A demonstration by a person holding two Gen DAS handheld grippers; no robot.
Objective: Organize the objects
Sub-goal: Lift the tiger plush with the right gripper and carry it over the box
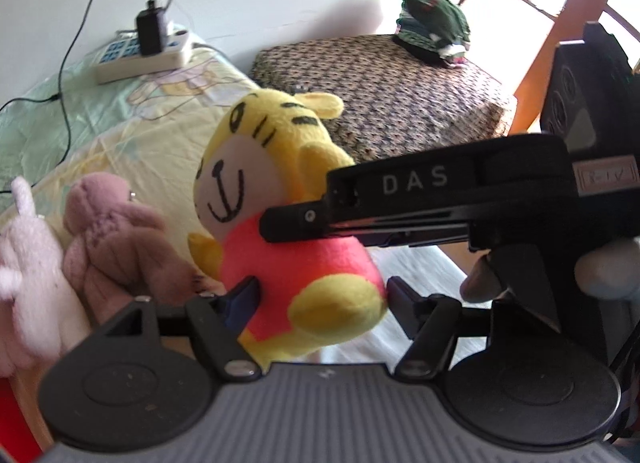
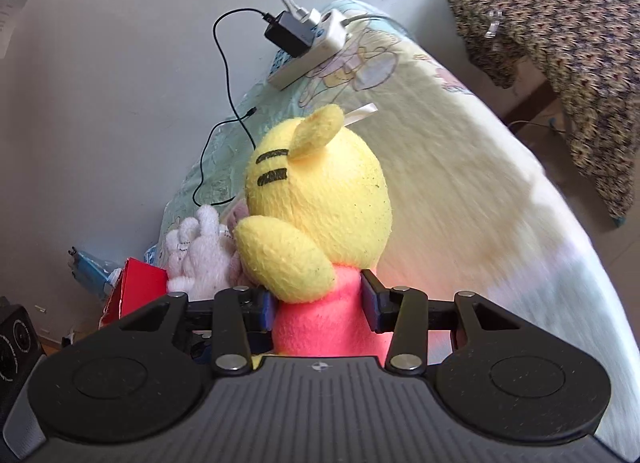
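Pale yellow-green bedsheet (image 2: 460, 167) lies behind the yellow plush tiger in red shirt (image 2: 320, 215); right tool (image 2: 320, 307) clamps its body, left tool (image 1: 320, 299) spread around it.

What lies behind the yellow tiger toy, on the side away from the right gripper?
Partly visible behind the tiger toy: a white plush and a pink plush. The tiger's body hides their lower parts in the right wrist view.
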